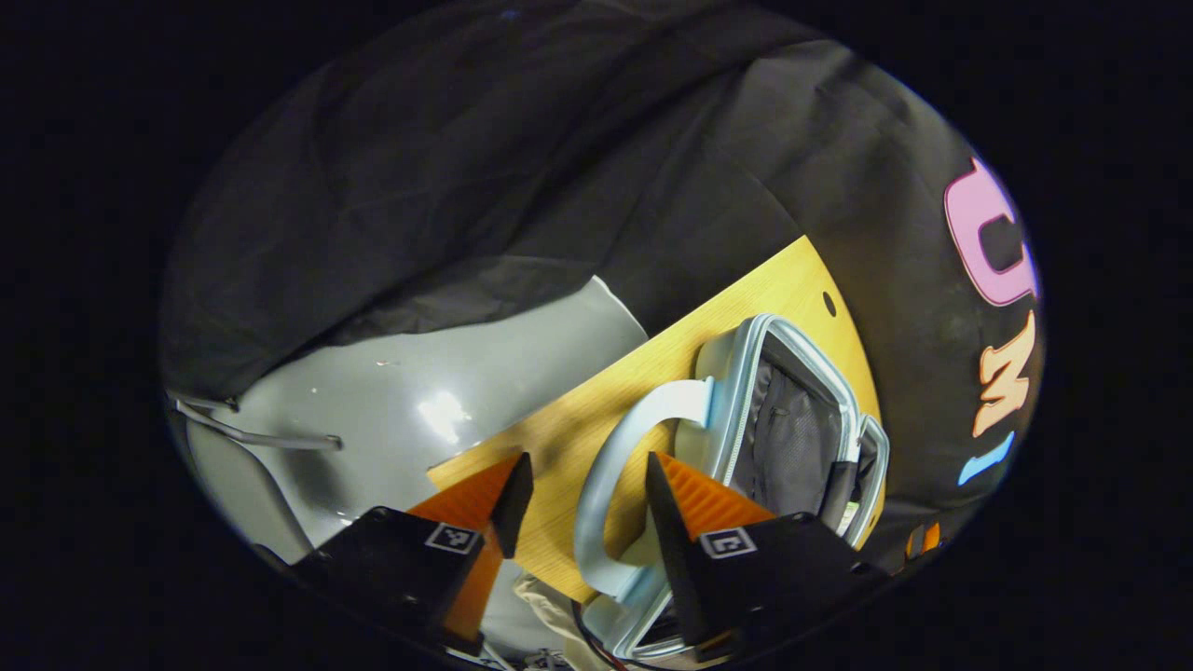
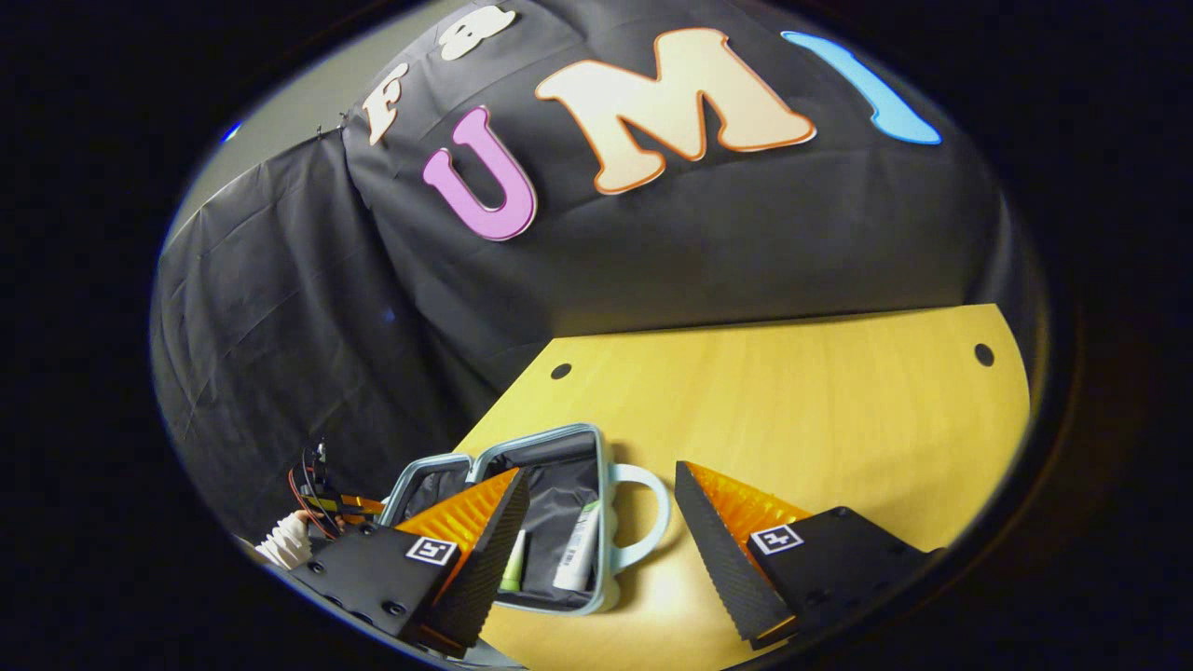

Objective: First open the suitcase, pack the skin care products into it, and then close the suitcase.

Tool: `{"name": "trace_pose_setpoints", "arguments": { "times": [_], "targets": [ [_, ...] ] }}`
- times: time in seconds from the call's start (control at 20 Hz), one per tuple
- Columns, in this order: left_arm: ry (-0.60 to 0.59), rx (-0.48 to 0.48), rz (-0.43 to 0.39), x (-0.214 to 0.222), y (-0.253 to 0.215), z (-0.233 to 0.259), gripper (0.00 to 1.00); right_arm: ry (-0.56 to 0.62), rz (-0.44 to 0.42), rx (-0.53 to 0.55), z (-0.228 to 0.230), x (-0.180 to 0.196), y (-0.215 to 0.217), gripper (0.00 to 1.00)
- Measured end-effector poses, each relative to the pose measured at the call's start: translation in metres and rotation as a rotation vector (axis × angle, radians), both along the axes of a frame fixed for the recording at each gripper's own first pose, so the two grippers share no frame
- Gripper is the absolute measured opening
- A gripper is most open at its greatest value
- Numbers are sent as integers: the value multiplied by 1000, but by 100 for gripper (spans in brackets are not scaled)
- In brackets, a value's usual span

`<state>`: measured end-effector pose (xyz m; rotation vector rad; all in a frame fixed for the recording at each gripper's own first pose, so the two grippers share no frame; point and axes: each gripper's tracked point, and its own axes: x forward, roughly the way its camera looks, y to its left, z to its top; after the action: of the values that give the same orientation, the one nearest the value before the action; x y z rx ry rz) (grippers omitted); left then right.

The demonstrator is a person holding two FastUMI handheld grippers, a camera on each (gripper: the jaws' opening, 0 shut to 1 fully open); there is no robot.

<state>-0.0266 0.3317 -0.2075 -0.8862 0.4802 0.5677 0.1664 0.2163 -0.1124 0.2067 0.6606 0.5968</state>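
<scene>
We see the suitcase [image 2: 522,522] lying open on the wooden table [image 2: 820,419], near the table's left edge in the right gripper view. It is a small pale blue hard case with a zip rim and a dark grey fabric lining. Inside its nearer half lie two skin care tubes side by side: a white tube [image 2: 576,559] and a slimmer green-tipped tube [image 2: 513,567]. The case's looped handle [image 2: 643,517] sticks out over the bare tabletop toward the table's middle.

In the left gripper view we see the same suitcase [image 1: 792,429] from its handle side, close to the table's far corner, with the mesh pocket of the lining showing and the handle [image 1: 615,475] curving toward us.

Our left gripper [image 1: 582,503] hangs just over that handle with its fingers spread wide, one on either side of the loop, pressing on nothing. Our right gripper [image 2: 601,522] is likewise spread apart above the suitcase's handle side and holds nothing.

Beyond the table's edge in the left gripper view we see a grey floor [image 1: 419,391] and a pale cable [image 1: 252,433] on it.
</scene>
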Motion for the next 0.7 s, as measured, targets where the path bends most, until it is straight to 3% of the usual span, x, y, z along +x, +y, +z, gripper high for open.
{"name": "trace_pose_setpoints", "arguments": {
  "times": [0.2, 0.4, 0.7],
  "targets": [
    [32, -9, 3, -1, -4, -5, 11, -10, -39, -35, -1, -13, -36, 98],
    [42, 53, -38, -4, -15, 21, 6, 21, -69, -17, -10, -23, -47, 98],
    [-3, 106, -42, -9, -36, 83, 5, 2, -36, 1, -1, -28, -39, 98]
  ]
}}
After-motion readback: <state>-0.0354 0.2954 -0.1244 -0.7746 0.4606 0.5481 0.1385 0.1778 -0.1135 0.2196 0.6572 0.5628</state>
